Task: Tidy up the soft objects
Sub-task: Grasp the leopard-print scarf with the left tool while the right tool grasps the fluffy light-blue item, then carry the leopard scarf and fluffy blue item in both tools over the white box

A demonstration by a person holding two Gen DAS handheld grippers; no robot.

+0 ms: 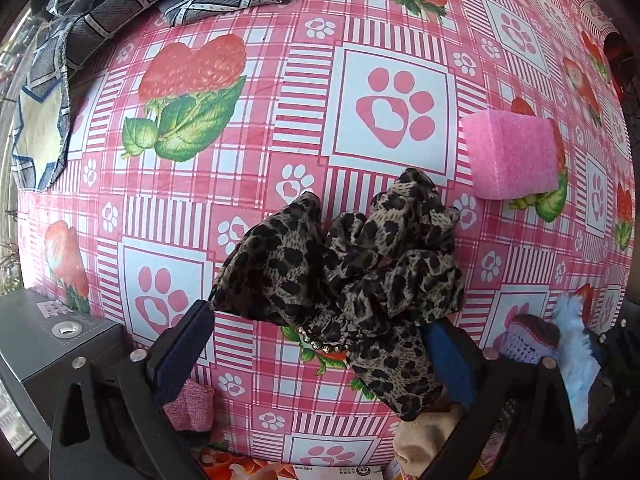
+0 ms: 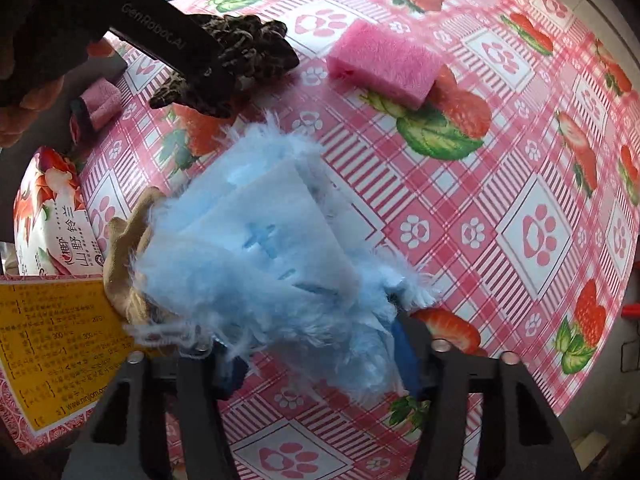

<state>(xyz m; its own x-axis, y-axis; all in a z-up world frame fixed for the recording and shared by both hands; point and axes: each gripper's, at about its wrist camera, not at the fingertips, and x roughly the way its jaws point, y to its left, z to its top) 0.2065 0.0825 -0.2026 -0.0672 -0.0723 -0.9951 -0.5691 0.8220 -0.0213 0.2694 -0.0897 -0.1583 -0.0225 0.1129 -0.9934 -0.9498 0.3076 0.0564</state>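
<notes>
A leopard-print scrunchie (image 1: 360, 264) lies on the pink strawberry tablecloth (image 1: 256, 184). My left gripper (image 1: 320, 320) stands over it, open wide, with the scrunchie between its fingers; its right side covers the right pad (image 1: 452, 360). From the right wrist view the scrunchie (image 2: 256, 40) shows behind the left gripper's black body (image 2: 172, 44). My right gripper (image 2: 318, 348) is shut on a fluffy light-blue cloth (image 2: 260, 256), which hides most of both pads. That blue cloth (image 1: 576, 344) also shows at the lower right in the left wrist view.
A pink sponge (image 1: 514, 156) (image 2: 384, 62) lies to the right of the scrunchie. A grey-blue patterned cloth (image 1: 120, 0) is bunched at the far left. A tan cloth (image 2: 124, 264), a tissue pack (image 2: 48, 216), a yellow-labelled box (image 2: 52, 344) and a grey box (image 1: 48, 340) crowd the near edge.
</notes>
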